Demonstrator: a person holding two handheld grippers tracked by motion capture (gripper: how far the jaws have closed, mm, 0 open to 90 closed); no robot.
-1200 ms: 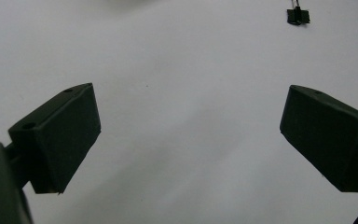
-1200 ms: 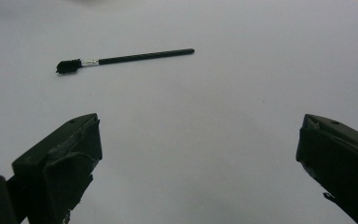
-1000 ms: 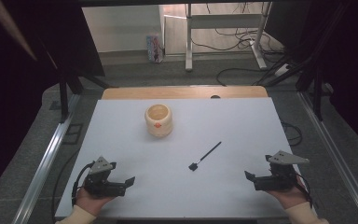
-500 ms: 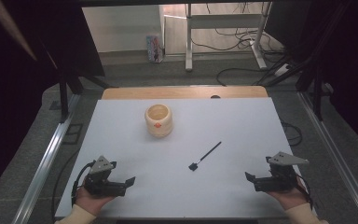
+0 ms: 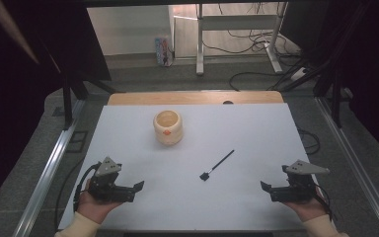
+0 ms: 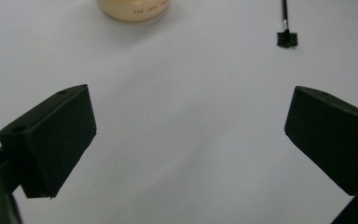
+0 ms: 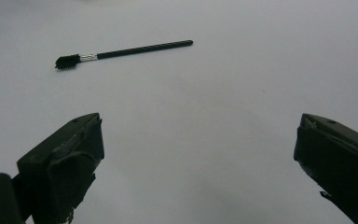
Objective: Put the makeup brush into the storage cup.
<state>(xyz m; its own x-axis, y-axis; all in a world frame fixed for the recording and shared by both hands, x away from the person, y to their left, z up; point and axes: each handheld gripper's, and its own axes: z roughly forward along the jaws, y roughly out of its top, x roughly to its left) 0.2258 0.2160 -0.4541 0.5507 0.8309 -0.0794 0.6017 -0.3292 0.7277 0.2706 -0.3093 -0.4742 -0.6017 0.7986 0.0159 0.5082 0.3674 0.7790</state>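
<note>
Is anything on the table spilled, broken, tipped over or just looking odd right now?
Nothing stands out. The cup stands upright on the white table with no spill around it. The small black brush lies flat and whole, apart from the cup. The left gripper and right gripper are open and hold nothing.

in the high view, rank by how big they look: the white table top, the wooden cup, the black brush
1. white table top, by far the largest.
2. wooden cup, short and wide.
3. black brush: longer end to end than the cup is wide, but so thin it covers less area.
</note>
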